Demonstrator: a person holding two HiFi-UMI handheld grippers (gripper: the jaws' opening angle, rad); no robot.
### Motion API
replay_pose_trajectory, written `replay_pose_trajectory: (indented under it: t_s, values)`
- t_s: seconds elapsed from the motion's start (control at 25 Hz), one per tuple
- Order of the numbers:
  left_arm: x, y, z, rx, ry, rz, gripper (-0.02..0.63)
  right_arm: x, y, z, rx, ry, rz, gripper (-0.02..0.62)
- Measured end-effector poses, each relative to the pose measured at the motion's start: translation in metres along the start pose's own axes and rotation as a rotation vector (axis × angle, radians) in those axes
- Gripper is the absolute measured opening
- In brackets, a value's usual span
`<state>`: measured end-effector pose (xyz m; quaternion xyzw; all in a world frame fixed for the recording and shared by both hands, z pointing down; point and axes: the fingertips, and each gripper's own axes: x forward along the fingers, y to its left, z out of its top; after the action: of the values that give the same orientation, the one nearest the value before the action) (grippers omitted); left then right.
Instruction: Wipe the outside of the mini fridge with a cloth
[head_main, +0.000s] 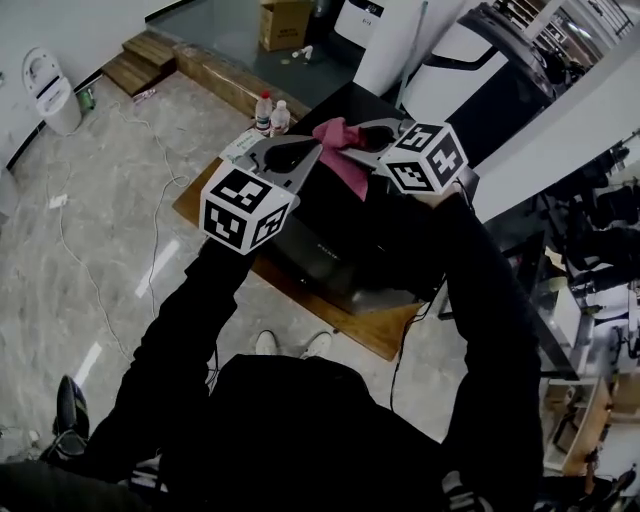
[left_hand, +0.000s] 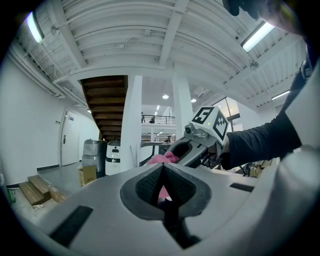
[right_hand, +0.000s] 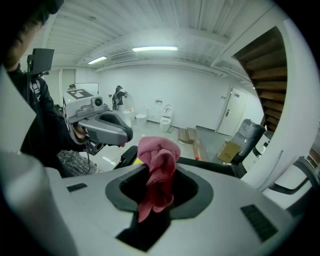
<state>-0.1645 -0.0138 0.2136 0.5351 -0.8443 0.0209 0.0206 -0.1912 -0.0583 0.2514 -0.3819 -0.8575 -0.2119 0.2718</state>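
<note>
Your right tongs (right_hand: 159, 172) grip the crumpled pink cloth (right_hand: 160, 147); your left tongs (left_hand: 162, 172) are clenched empty. Wiping looks unstarted, so press the cloth onto the black mini fridge (head_main: 330, 255)

No legible text or labels.

Two bottles (head_main: 264, 110) stand together on the wooden surface (head_main: 360, 330). A cardboard box (head_main: 285, 22) sits beyond them. Wooden steps (head_main: 143, 58) lie at its left.
</note>
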Motion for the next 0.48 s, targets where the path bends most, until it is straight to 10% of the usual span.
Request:
replay_pose_trajectory:
  t_s: [0.48]
  values:
    - [0.111, -0.089, 0.038, 0.026, -0.045, -0.154, 0.006, -0.135, -0.147, -0.112, 0.146, 0.031, -0.283, 0.12]
